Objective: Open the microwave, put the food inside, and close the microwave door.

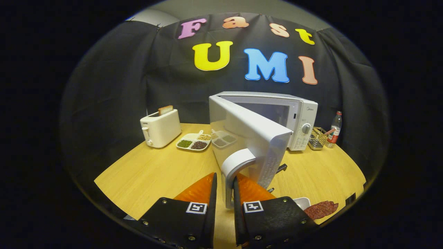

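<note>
- The claw [225, 193] closed on the door handle [235, 169] of the microwave [294, 114], one finger pressed to each side of the upright white grip.
- The handle's long axis ran vertical, straight up between the fingers; the door [249, 138] stood swung well out from the oven body, hinged on the far left, its free edge nearest the claw.
- The open cavity [270, 112] lay beyond the door and to the right, so any further swing looked to pivot leftward and away from the opening.
- The food, a reddish-brown slab [322, 209] on a white dish [304, 202], sat on the desk [152, 173] just right of the claw, well short of the oven; loading was judged not yet begun.
- On the pale wood desk, a white toaster [161, 128] with a slice of bread [165, 110] stood far left, a divided tray of beans [193, 141] beside it.
- A wire basket [317, 138] and a red-labelled bottle [335, 129] stood right of the microwave.
- Black cloth walled the booth behind.
</note>
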Motion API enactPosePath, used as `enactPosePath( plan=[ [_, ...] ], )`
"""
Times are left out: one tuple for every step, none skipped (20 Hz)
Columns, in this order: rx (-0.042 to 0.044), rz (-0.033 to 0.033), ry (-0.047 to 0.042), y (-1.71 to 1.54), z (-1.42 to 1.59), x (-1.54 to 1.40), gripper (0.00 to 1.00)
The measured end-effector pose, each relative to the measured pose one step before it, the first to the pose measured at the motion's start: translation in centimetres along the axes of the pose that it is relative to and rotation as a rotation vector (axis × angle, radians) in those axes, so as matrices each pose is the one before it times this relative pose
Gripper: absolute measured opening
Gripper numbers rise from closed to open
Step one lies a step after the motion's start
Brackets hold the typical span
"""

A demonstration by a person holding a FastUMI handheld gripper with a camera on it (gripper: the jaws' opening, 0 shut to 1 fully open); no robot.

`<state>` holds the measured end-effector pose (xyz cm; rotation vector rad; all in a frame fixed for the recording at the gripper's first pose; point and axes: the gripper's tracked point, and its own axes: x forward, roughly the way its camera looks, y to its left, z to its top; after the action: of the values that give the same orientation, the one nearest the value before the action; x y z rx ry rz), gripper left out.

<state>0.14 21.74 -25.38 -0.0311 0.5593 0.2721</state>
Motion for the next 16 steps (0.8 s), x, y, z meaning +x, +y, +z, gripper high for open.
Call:
enactPosePath(
  plan=[
    [-0.00830, 0.01963, -0.00249, 0.996, -0.098, -0.222, 0.24],
    [-0.01952, 0.00591, -0.00206, 0.639, -0.006, 0.057, 0.24],
    [-0.02578, -0.00209, -0.00035, 0.394, 0.077, -0.077, 0.23],
    [-0.02073, 0.00066, 0.00113, 0.311, -0.083, 0.075, 0.24],
    [-0.01870, -0.00203, 0.00503, 0.262, -0.002, -0.018, 0.24],
    [-0.01141, -0.00242, 0.00399, 0.156, -0.122, -0.070, 0.24],
    [0.00078, 0.00482, -0.00103, 0.287, 0.056, -0.150, 0.23],
    [0.00500, 0.01055, -0.00173, 0.579, 0.024, -0.145, 0.24],
    [0.00039, 0.00478, 0.00263, 0.391, 0.084, -0.094, 0.24],
    [0.00304, 0.00649, 0.00487, 0.290, -0.084, -0.096, 0.23],
    [0.01293, 0.01159, 0.00474, 0.327, -0.035, -0.178, 0.24],
    [0.01888, 0.02322, 0.00155, 0.590, -0.035, -0.337, 0.24],
    [0.01348, 0.03041, -0.00164, 0.769, 0.070, -0.419, 0.24],
    [0.00323, 0.04512, -0.00472, 1.241, 0.119, -0.421, 0.25],
    [-0.00279, 0.05855, -0.00960, 1.378, 0.267, -0.413, 0.25],
    [-0.00772, 0.04768, -0.01078, 0.973, 0.182, -0.336, 0.25]
  ],
)
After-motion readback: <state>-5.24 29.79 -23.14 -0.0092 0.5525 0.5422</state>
